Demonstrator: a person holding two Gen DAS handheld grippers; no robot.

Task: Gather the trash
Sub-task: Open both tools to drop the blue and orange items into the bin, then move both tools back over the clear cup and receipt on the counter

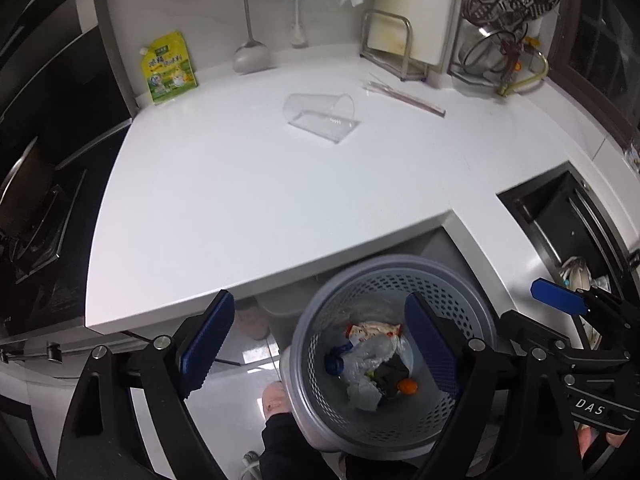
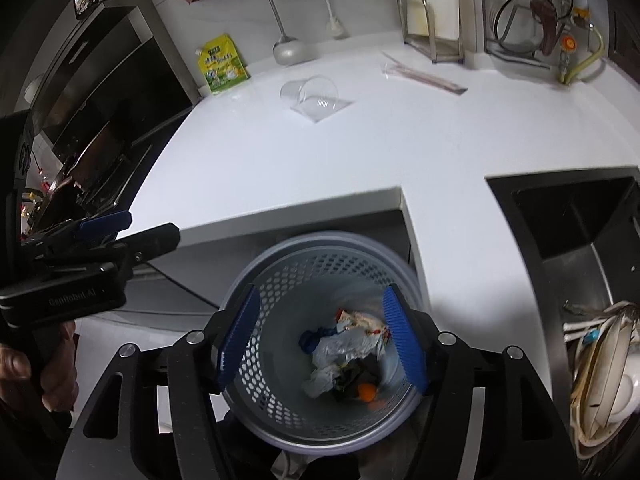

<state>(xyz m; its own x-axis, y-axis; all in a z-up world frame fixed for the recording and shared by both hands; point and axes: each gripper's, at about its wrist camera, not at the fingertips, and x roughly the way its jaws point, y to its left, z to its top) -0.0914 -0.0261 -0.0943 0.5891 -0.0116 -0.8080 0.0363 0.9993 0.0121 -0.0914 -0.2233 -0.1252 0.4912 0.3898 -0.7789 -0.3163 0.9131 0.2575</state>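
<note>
Trash [image 1: 370,364] lies heaped in the bin [image 1: 456,292] at lower centre of both views. Left gripper [image 1: 320,344]: jaws apart, empty, trash nearer its right pad. Right gripper [image 2: 322,340]: jaws apart, empty, trash between them below. Cup [image 1: 320,114] and straw [image 1: 404,94] lie on the counter [image 1: 240,184], upper centre.

Home kitchen: white countertop [image 1: 248,184], stove [image 1: 32,216] at left, sink [image 2: 580,248] holding dishes at right, dish rack [image 1: 508,20], ladle [image 1: 250,54] hanging on the wall.
</note>
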